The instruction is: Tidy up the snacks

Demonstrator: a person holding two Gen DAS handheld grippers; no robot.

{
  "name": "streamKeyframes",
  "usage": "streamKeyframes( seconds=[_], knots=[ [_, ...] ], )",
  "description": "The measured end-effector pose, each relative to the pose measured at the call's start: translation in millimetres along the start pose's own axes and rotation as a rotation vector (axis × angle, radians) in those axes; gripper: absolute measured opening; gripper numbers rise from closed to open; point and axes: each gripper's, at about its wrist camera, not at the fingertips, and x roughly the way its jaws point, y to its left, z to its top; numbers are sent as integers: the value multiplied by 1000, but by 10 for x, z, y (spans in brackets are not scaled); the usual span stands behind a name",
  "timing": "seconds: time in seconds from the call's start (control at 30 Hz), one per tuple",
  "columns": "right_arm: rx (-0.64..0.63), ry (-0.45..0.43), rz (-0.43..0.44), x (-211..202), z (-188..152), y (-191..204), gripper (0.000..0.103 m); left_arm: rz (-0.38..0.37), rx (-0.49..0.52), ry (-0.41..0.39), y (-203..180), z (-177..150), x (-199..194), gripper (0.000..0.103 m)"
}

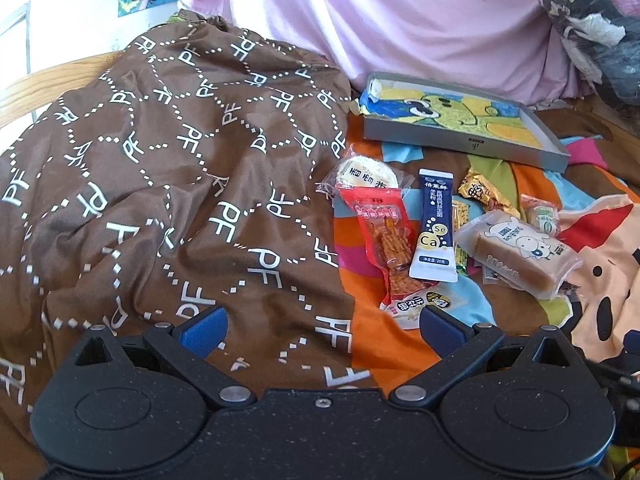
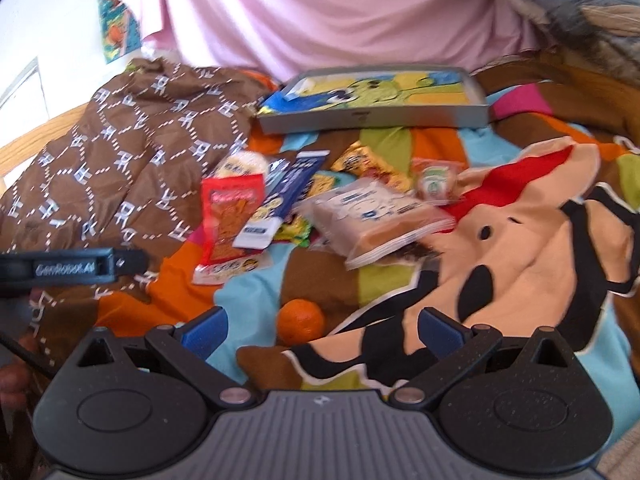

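Orange (image 2: 301, 321) between right gripper's (image 2: 322, 330) fingers

Orange (image 2: 301, 321) lies between spread fingers (image 2: 206, 330).

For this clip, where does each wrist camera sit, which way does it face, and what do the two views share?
Left wrist: on the left gripper, looking forward over the brown patterned cloth toward the snack pile; only its own open blue-padded fingers show.
Right wrist: on the right gripper, open, above the cartoon blanket, an orange just ahead; the left gripper's side shows at the left edge.
Shared: grey tray, red snack packet, wrapped bread, pink cloth behind.
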Motion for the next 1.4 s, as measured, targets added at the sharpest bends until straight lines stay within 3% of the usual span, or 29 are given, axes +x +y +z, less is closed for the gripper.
streamKeyframes(
  seconds=[0.3,0.47,0.57,0.7,0.87,1.17,1.4],
  knots=[
    [-26,149,175,286,128,-61,103,-64,131,41,-134,282,130,102],
    [-109,205,229,406,205,-71,103,-93,153,83,-169,357,249,102],
    [-163,270,309,488,252,-53,103,-96,159,116,-182,369,330,102],
    [-195,295,327,566,252,-50,103,-106,169,141,-192,391,433,102],
    [-115,309,340,651,268,-139,102,-142,184,146,-238,434,558,101],
    [-63,305,351,739,254,-183,79,-220,169,187,-290,463,868,94],
    [-8,304,313,795,257,-244,49,-264,149,236,-256,465,1016,86]
  ],
)
